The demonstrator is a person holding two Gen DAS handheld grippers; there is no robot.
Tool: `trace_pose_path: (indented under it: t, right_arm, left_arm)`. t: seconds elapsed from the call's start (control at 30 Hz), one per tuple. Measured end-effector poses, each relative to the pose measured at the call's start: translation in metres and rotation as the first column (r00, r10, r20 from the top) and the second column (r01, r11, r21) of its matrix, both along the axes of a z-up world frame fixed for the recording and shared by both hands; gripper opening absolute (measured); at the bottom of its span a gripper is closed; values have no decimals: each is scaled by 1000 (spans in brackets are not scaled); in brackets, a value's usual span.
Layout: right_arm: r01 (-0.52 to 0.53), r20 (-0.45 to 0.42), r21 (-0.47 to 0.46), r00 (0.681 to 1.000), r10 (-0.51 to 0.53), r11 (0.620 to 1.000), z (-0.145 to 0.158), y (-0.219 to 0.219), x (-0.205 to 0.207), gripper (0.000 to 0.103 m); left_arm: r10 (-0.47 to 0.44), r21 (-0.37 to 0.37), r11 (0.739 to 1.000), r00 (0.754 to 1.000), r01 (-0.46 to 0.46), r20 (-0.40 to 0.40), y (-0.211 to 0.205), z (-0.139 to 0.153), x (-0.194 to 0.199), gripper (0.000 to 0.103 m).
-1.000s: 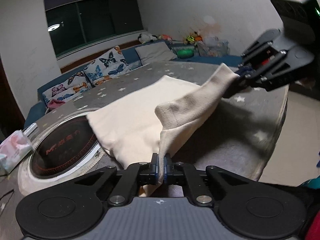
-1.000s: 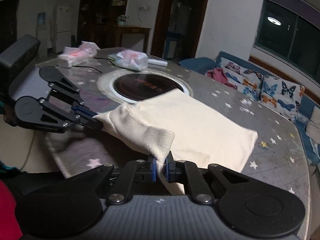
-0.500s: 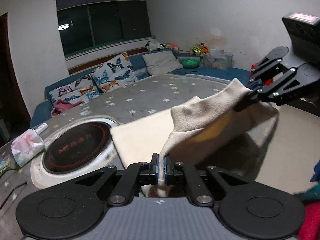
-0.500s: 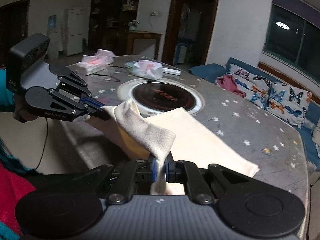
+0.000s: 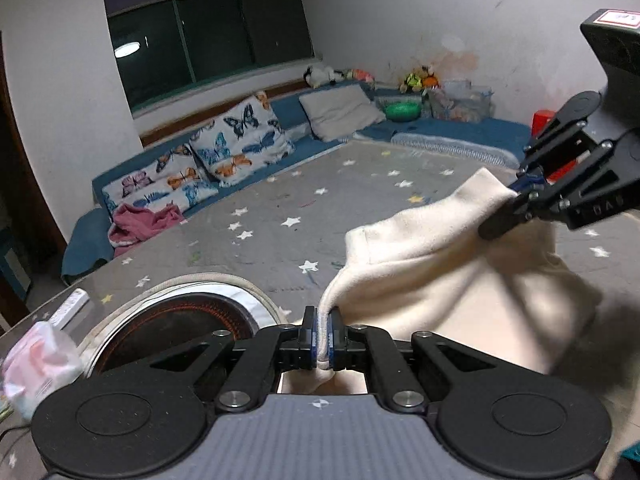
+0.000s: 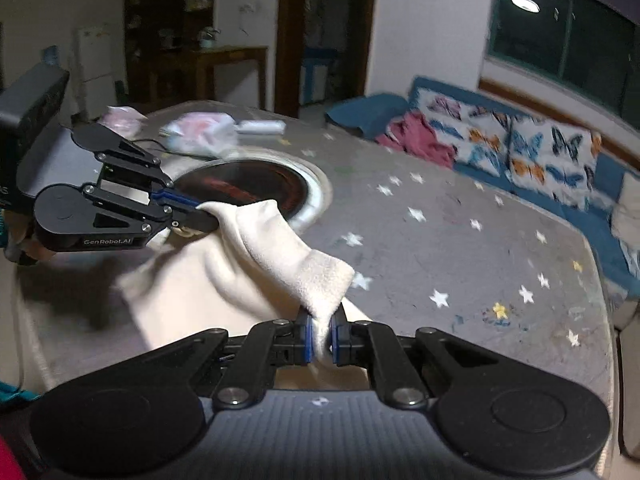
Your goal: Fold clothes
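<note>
A cream garment hangs bunched between my two grippers above the near edge of the grey star-patterned table. My left gripper is shut on one corner of it. My right gripper is shut on the other corner, and it also shows in the left wrist view. The garment sags down over the table edge. The left gripper appears at the left of the right wrist view.
A round dark hotplate is set into the table. Tissue packs and a white remote lie beyond it. A blue sofa with butterfly cushions and a pink cloth runs behind the table.
Both grippers have lifted the garment off the table and pulled it back toward the near edge. It lay mostly flat before and now hangs bunched between them.
</note>
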State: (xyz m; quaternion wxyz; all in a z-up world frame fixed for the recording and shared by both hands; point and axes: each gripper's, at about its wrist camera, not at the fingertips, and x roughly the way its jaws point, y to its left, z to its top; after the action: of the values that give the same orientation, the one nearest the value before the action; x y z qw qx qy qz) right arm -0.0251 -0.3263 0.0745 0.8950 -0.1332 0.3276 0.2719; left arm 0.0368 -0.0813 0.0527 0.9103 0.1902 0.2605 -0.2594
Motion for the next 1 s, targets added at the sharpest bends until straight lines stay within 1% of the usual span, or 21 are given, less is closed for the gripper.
trace_pose_path:
  t: [0.17,0.23,0.3,0.37,0.4,0.47,0.53,0.63,0.73,0.83,0.9,0.93,1.0]
  right_arm:
    - [127,-72,11,990,-125,992,-35,-6,42,10]
    - [189,-84,14,979,-187,982,-46,-10,50,21]
    - [232,-83,19,970,-230,972,-49,-16,51,22]
    - [278,-77,48,959,-274,959,-47,-25,49,22]
    - [297,-66,56,954,-294,953,-44,-29,45,22]
    - [302,-27,69,953,-301,951,-36,-28,37,22]
    - [285,-9,94,958,-286,954,-31,-24,34,21]
    - [254,-36,110,967,-251,961,-30,-11,37,21]
    - [252,-78,112,967,-244,961,-37,0,46,21]
    - [283,-123,109,955,-270,953,-49,5,57,21]
    - [309,-142,104,945,-293,945,-57,7,62,21]
    - [316,-141,103,943,-301,943,-60,8,64,21]
    - [327,-123,97,941,-315,940,-65,13,65,20]
  left_arm:
    - [27,44,999,999,-25,-42,-19,-29,38,5]
    - [41,66,997,998,-38,-43,-24,-38,47,8]
    - [53,53,997,997,-50,-50,-22,-39,49,10]
    - [63,34,998,997,-62,-53,-19,-38,49,13]
    - [74,21,997,996,-74,-48,-17,-35,48,18]
    - [100,-4,995,994,-101,-36,-14,-28,45,19]
    - [110,-36,993,994,-111,-23,-8,-20,35,19]
    - [124,-88,988,992,-125,-16,1,-10,17,19]
    - [124,-110,986,992,-126,-24,8,-6,-1,19]
    - [135,-99,985,989,-140,-53,12,-12,-9,22]
    - [154,-91,983,984,-162,-85,16,-20,-7,24]
    - [165,-89,981,981,-174,-103,18,-25,-5,28]
    - [172,-102,977,977,-185,-129,21,-28,-4,32]
